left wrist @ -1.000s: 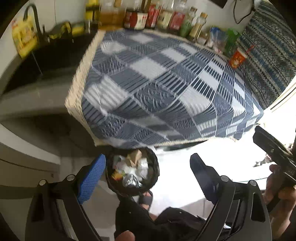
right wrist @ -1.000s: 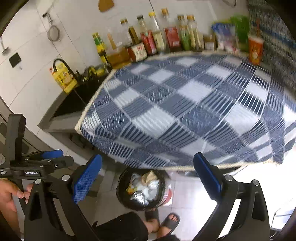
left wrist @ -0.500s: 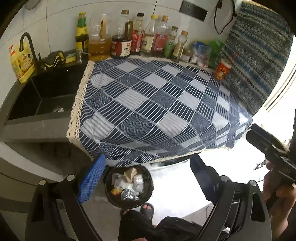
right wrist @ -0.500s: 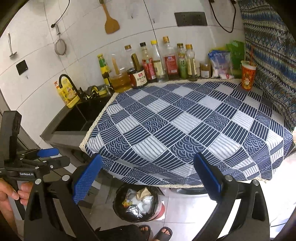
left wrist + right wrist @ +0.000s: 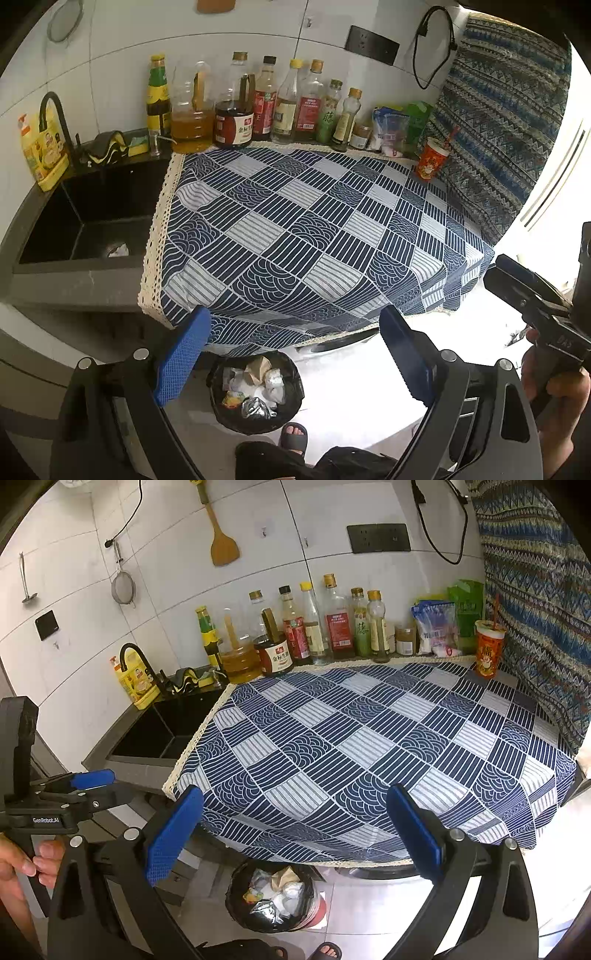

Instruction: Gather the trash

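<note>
A round bin (image 5: pixel 256 393) lined with a black bag stands on the floor under the counter's front edge, holding crumpled paper and foil; it also shows in the right wrist view as the bin (image 5: pixel 275 899). My left gripper (image 5: pixel 291 343) hangs open above it with nothing between its blue pads. My right gripper (image 5: pixel 295 827) is open and empty too, raised over the counter's near edge. A red paper cup with a straw (image 5: pixel 431 159) stands at the back right of the blue checked cloth (image 5: pixel 314 236); the cup (image 5: pixel 488 653) is upright.
Several sauce and oil bottles (image 5: pixel 314 631) line the back wall, with snack bags (image 5: pixel 436 627) beside them. A black sink (image 5: pixel 88 218) with a faucet lies left of the cloth. A patterned curtain (image 5: pixel 543 602) hangs at right. A person's sandalled foot (image 5: pixel 293 435) is by the bin.
Both grippers have risen and tilted up from the bin, so the bin shrank toward the bottom and the back wall, bottles and cup came into view. Both stayed open.
</note>
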`<state>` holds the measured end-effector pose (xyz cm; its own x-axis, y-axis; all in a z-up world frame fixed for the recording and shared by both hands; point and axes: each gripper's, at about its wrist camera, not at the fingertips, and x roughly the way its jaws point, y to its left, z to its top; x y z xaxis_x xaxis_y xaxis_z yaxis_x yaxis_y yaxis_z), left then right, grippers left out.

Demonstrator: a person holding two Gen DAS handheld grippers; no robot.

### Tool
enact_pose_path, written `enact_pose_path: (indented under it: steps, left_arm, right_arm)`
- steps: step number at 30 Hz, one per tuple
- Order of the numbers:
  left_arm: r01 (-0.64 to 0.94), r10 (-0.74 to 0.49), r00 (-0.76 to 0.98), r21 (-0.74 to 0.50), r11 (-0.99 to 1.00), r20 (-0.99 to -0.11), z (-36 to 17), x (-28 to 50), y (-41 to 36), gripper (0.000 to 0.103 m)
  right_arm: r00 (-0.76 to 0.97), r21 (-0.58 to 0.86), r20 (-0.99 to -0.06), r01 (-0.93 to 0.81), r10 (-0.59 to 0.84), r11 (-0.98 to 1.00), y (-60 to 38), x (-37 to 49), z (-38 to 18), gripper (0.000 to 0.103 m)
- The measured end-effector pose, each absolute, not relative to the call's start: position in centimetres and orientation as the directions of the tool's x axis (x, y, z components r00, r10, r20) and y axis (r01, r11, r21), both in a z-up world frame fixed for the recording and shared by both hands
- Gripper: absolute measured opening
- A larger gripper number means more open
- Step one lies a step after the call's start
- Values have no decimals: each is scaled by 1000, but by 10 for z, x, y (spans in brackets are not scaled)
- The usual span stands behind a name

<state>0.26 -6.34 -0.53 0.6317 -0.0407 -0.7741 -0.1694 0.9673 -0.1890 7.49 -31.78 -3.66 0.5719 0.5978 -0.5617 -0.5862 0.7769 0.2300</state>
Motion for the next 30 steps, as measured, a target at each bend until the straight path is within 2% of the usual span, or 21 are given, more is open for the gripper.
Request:
enact_pose_path:
  steps: [30]
  left_arm:
    - [-173,-4,637,-149,974,-771,6,-10,-57,90]
  right_arm:
    - [579,218,-565,-584,589,782,-304,66,-31,98]
